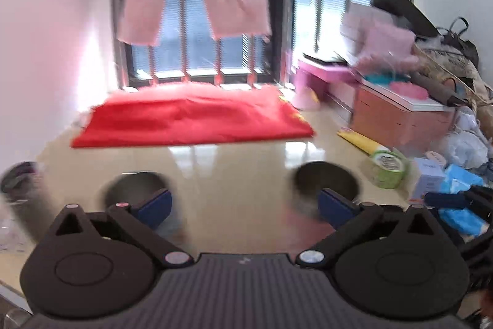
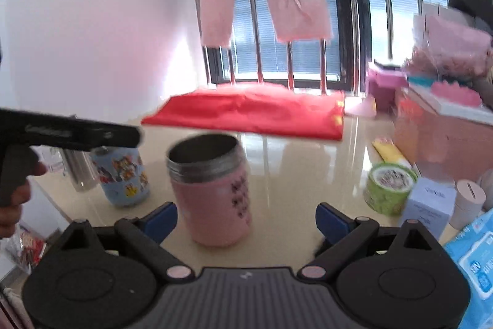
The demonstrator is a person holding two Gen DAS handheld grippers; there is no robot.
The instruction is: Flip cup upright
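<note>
A pink cup (image 2: 212,193) with a steel threaded rim stands upright on the beige table (image 2: 292,174), mouth up, in the right wrist view. My right gripper (image 2: 246,219) is open, its blue pads either side of the cup's base and apart from it. My left gripper (image 1: 243,205) is open and empty. Two blurred dark round cup mouths, one (image 1: 326,178) and another (image 1: 135,187), show just past its pads in the left wrist view. The left tool's body (image 2: 71,131) enters the right wrist view from the left.
A blue cartoon-print cup (image 2: 121,174) and a steel bottle (image 2: 77,171) stand left of the pink cup. A green tape roll (image 2: 388,187), a pale blue box (image 2: 428,205) and tissue packs (image 2: 474,261) lie at the right. A red cloth (image 2: 252,113) covers the far table. Pink boxes (image 2: 443,128) stand at back right.
</note>
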